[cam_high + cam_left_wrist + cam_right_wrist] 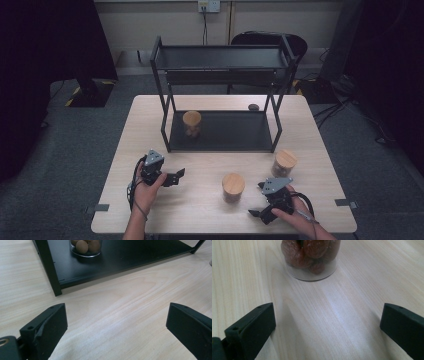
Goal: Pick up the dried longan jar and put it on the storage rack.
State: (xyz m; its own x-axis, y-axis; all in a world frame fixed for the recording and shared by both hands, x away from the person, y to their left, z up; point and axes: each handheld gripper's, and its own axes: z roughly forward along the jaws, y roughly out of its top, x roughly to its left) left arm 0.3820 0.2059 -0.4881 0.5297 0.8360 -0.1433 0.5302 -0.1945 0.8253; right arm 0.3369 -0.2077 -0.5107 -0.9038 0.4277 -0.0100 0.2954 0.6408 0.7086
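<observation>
Jar position governs the coming move. The middle jar (233, 187), a clear upright container with a round wooden lid and brown round contents, stands on the surface (210, 215) near its front edge, just to the left of the right tool (256, 213) as seen from the high view. In the right gripper view the base of that jar (311, 262) lies straight ahead of the right tool (327, 326), centred between the two black jaws, which stand wide apart with bare wood between them; nothing is gripped. The left tool (181, 175) is likewise open and empty, points to the right across the surface, and sits well apart from the same jar; its own view looks toward the black rack (105, 265) and the jar on the lower shelf (86, 247). A second loose jar (284, 163) stands farther back on the right, near the rack's front right leg. Judged from this layout, the right hand is the nearer one: a short, level advance along the jaw axis would bring the middle jar between the jaws, with its long axis vertical and the lid clear above them.
</observation>
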